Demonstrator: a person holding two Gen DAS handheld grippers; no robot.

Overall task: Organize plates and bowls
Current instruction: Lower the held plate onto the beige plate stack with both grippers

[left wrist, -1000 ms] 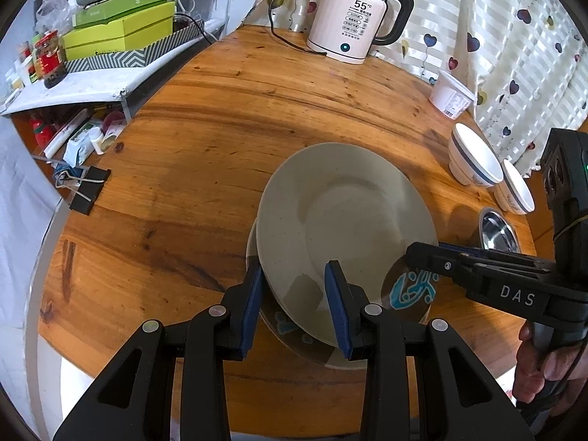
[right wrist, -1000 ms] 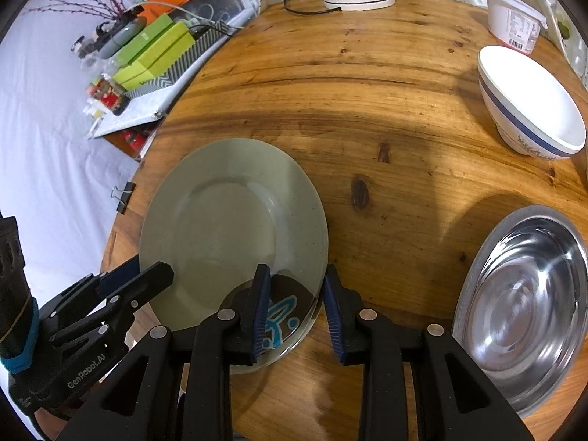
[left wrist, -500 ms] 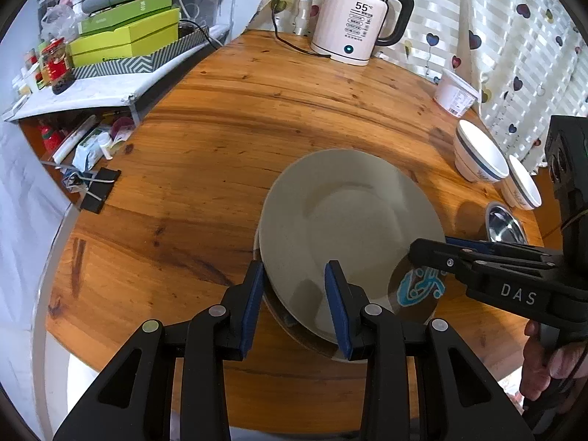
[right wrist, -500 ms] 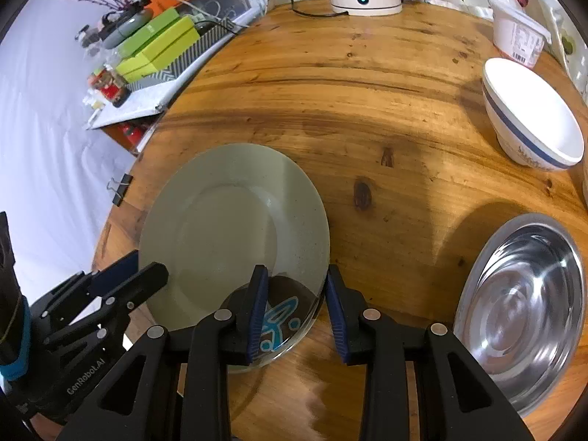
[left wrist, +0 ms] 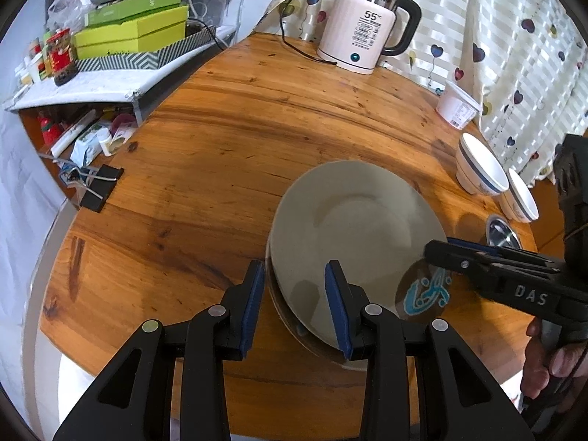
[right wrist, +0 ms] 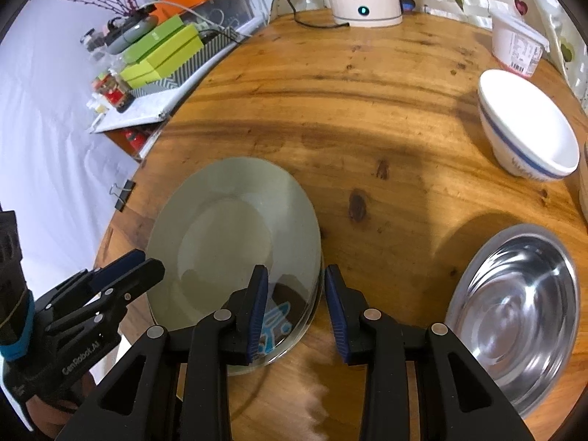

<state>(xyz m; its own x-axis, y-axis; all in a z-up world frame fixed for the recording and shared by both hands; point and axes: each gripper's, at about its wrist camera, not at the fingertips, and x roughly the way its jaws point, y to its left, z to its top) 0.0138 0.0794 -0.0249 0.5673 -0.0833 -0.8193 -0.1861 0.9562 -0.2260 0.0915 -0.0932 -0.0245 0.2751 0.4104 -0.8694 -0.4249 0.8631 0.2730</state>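
Both claws sit at the plate stack on the worktop [left wrist: 228, 154].

Grey plate [left wrist: 352, 235] lies on a glass plate [right wrist: 283, 327] with a blue print; the upper one is off-centre and overhangs.

Left claw [left wrist: 294, 301] straddles the stack's rim at 7 o'clock. Jaws part spread; I cannot tell whether the pads press on it.

Right claw [right wrist: 296, 312] straddles the rim at 5 o'clock, same doubt.

White bowl [right wrist: 525, 128] at 2 o'clock of the stack, a second bowl [left wrist: 520, 200] just beside it, steel bowl [right wrist: 514, 308] at 3 o'clock, all apart from the plates.

My read: step in hand is squaring the plates. Next I should nudge the grey plate centred, then nest the bowls.
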